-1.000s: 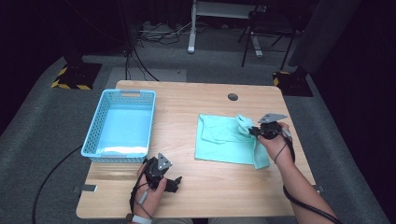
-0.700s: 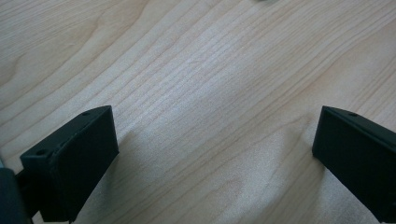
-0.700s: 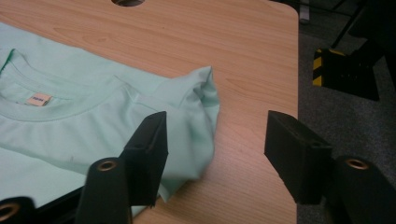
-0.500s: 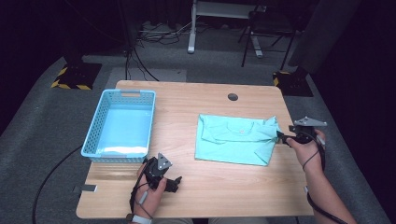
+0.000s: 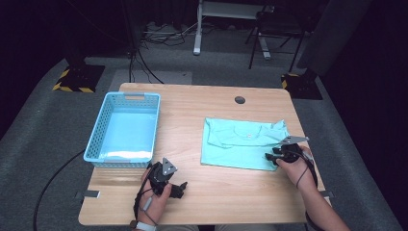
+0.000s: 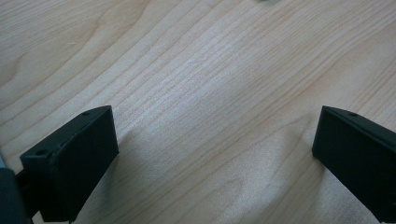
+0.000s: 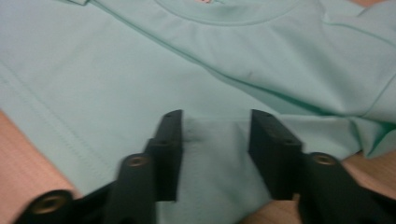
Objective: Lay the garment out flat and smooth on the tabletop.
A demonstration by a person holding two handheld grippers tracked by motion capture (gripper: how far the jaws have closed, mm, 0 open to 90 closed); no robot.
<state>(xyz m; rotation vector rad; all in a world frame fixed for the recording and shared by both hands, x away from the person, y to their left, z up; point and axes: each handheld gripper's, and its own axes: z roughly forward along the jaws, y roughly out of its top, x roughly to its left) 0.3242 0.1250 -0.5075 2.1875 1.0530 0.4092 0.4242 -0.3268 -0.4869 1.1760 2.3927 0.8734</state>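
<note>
— Where does the shirt lie, and which way does it point?

— The mint-green T-shirt [image 5: 243, 143] lies flat on the right half of the table [image 5: 211, 197], folded into a rough rectangle. Its long axis runs left to right across the table. The neckline sits along the far edge, so the collar points away from me, and a loose bit of sleeve sticks out at the far right corner.

— And your right tool?

— My right tool [image 5: 270, 157] is low at the near right corner of the shirt, pointing left along its near edge. In the right gripper view [image 7: 215, 140] the jaws stand partly apart with the cloth lying between and under them; they have just been closing from a wider gap. The pads are not pinching the fabric, so nothing is grasped yet.

— The left one?

— My left tool [image 5: 183, 188] rests on bare wood at the near left, just in front of the blue basket [image 5: 98, 144]. In the left gripper view its jaws are spread wide over the table with nothing between them, so it is released.

— How far is the basket from the shirt?

— Well apart. The basket stands on the left side, its long axis running near to far, with open table between the two.
</note>
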